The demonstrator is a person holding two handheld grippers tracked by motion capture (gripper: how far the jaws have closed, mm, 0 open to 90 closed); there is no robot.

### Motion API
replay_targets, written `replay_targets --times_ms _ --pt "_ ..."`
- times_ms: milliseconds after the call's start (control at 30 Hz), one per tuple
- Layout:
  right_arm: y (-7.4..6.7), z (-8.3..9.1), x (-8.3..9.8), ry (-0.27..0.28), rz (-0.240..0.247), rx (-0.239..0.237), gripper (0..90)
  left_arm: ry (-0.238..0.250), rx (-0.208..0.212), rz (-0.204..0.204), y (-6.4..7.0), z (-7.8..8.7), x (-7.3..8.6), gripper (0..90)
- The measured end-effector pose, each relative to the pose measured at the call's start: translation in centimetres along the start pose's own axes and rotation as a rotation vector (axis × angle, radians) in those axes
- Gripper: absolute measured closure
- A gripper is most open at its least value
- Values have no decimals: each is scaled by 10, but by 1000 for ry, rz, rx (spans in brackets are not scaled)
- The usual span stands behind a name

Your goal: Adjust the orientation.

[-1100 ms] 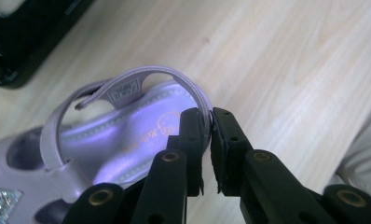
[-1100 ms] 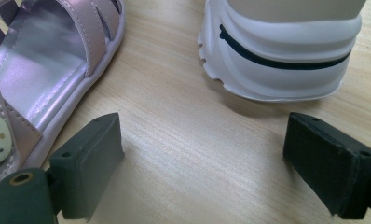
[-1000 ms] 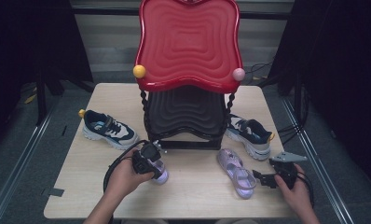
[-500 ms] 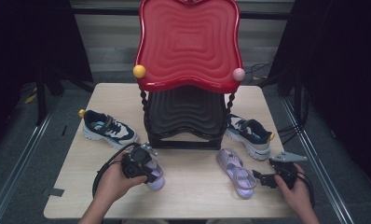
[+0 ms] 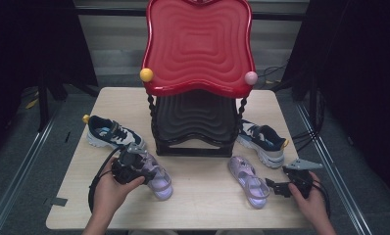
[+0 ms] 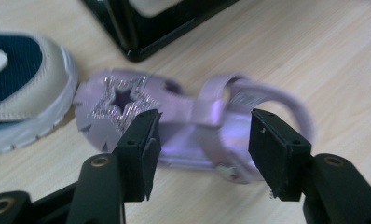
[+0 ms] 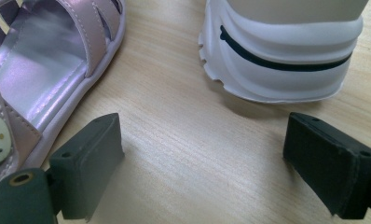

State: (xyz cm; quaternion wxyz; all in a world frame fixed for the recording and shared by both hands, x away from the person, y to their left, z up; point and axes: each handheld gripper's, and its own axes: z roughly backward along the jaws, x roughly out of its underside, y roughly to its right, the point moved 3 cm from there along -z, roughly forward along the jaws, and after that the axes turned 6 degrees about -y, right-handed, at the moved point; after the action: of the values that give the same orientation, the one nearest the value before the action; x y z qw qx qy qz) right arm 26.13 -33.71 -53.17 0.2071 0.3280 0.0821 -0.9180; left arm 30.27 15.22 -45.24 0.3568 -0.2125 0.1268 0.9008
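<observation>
left gripper (image 6: pixel 202 154) | jaws just been opening, letting go of the lilac sandal (image 6: pixel 193 126) I'm parking in front of the shoe rack (image 5: pixel 195 122) | right gripper (image 7: pixel 211 163) gaping wide, holding nothing, waiting beside the other sandal (image 7: pixel 39 79)

Bench (image 5: pixel 203 200): pale wood-grain laminate, matt. Lilac sandal (image 6: pixel 207 126): smooth pearlescent synthetic straps, glitter star on toe. Second lilac sandal (image 7: pixel 48 60): glossy metallic insole. Sneaker (image 7: pixel 281 56): matt white ribbed rubber sole. Red tray (image 5: pixel 199 46): glossy rippled plastic. Tool pads (image 6: pixel 144 149): matt black plastic.
</observation>
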Motion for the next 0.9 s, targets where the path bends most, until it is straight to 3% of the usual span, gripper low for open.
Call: replay_targets --times_ms 67,100,167,300,433,500,533,567,600,633,667,800,900 --pt "0 0 0 0 0 0 110 13 14 40 -2 -5 4 395" --pt "0 0 0 -1 -1 0 110 21 -2 49 -3 -7 6 385" --pt "0 0 0 -1 -1 0 110 38 21 72 -5 -9 10 371" --pt "0 0 0 0 1 0 110 36 26 53 -6 -3 17 425" --pt "0 0 0 0 1 0 110 30 2 64 -9 3 26 460" --pt "0 0 0 0 1 0 110 19 15 71 -11 4 31 488" --pt "0 0 0 0 0 0 110 21 20 62 -12 4 32 514" --pt "0 0 0 0 0 0 110 25 33 50 -13 3 33 634" --pt "0 0 0 0 0 0 110 31 68 50 -13 3 33 634" --pt "0 0 0 0 0 0 110 35 98 43 -14 3 33 717" --pt "0 0 0 0 0 0 110 40 102 38 -14 3 33 752" --pt "0 0 0 0 0 0 111 24 46 -24 -16 6 34 788" --pt "0 0 0 0 -1 0 111 54 8 -90 -16 10 32 812"
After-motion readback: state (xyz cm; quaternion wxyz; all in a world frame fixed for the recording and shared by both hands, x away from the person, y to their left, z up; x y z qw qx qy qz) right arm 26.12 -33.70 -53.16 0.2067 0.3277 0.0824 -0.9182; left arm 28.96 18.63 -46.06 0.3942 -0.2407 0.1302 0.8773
